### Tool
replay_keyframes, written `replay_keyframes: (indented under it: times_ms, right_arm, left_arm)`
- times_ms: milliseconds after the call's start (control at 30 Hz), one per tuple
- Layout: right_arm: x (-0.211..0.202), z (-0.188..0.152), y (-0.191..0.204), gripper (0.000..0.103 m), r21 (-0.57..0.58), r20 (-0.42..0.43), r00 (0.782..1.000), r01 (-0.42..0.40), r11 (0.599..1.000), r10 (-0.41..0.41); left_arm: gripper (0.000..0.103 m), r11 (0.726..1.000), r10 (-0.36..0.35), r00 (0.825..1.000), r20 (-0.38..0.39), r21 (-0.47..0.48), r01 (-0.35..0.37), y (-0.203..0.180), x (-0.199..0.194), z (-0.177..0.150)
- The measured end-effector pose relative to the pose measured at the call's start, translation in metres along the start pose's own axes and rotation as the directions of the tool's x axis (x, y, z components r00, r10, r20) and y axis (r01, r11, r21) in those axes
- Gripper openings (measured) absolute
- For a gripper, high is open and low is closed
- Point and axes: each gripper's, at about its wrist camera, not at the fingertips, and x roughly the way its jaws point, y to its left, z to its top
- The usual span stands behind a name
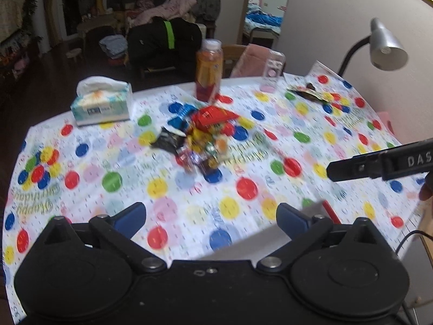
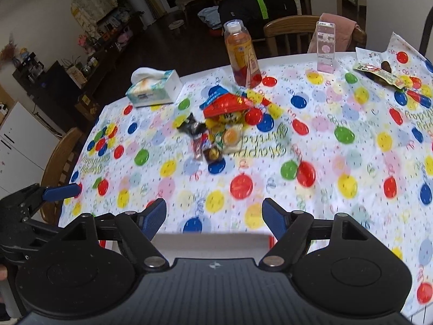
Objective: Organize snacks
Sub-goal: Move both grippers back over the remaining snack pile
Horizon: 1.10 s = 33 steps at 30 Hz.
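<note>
Hovering with fingers spread and empty, the left gripper and right gripper face an unsorted snack pile; organizing appears barely begun.

Both wrist views face the snack pile from the table's near edge.

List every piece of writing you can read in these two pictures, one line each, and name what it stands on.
"DAS": right gripper, cut off by the frame edge.
"Happy Birthday": tablecloth, upside down.
Tissue box, juice bottle, snack pile: print too blurred to read.
</note>
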Motion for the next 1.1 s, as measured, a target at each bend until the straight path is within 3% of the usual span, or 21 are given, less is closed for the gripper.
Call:
replay_keyframes:
  times_ms: [167, 300, 500, 900, 1100]
  right_arm:
    - [0.023, 0.031, -0.007, 0.078, -0.003, -0.019, 0.999, 0.036, 0.999, -0.036]
    - [0.044, 0.052, -0.010, 0.078, -0.015, -0.041, 0.999, 0.012, 1.000, -0.013]
    - [0.086, 0.067, -0.006, 0.078, -0.130, -0.100, 0.995, -0.003, 0.992, -0.010]
    - [0.159, 0.060, 0.010, 0.078, -0.353, -0.189, 0.982, -0.044, 0.934, -0.025]
    - [0.190, 0.063, 0.012, 0.078, -0.379, -0.209, 0.978, -0.074, 0.923, -0.007]
  left_arm:
    - [0.102, 0.996, 0.061, 0.998, 0.017, -0.062, -0.060, 0.013, 0.023, 0.022]
    - [0.102, 0.984, 0.109, 0.994, 0.011, -0.141, -0.106, 0.030, 0.045, 0.043]
    - [0.102, 0.965, 0.154, 0.987, -0.037, -0.209, -0.158, 0.046, 0.083, 0.065]
    - [0.101, 0.959, 0.117, 0.977, -0.177, -0.234, -0.158, 0.047, 0.169, 0.081]
    - [0.096, 0.951, 0.091, 0.965, -0.246, -0.265, -0.157, 0.055, 0.205, 0.078]
